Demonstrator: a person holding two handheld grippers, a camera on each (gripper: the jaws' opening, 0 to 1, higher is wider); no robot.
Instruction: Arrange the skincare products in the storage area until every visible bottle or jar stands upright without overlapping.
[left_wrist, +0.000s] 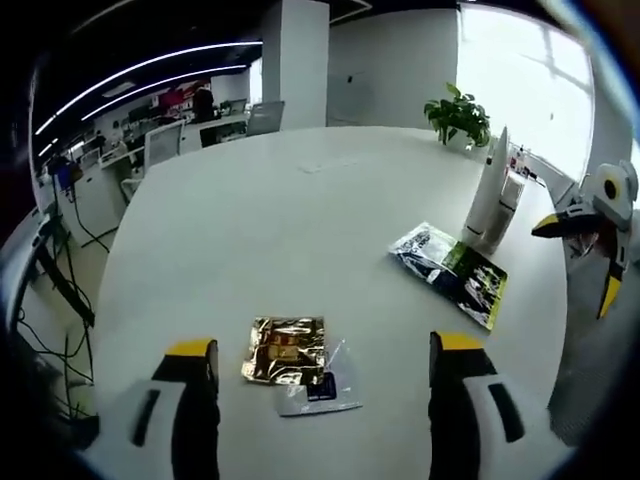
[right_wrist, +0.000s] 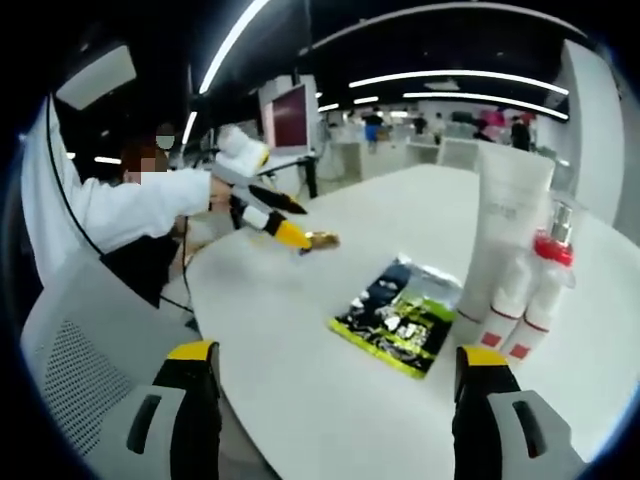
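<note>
Hovering my left gripper, jaws wide and empty, over the gold sachet to lift it. My right gripper, also spread and empty, faces the upright tube and bottles beyond the green sachet.

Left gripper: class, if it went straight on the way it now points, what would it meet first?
Most likely the gold packet, lying flat on the white table just ahead between the open jaws of the left gripper. Depth is hard to judge; it might pass just above it.
</note>
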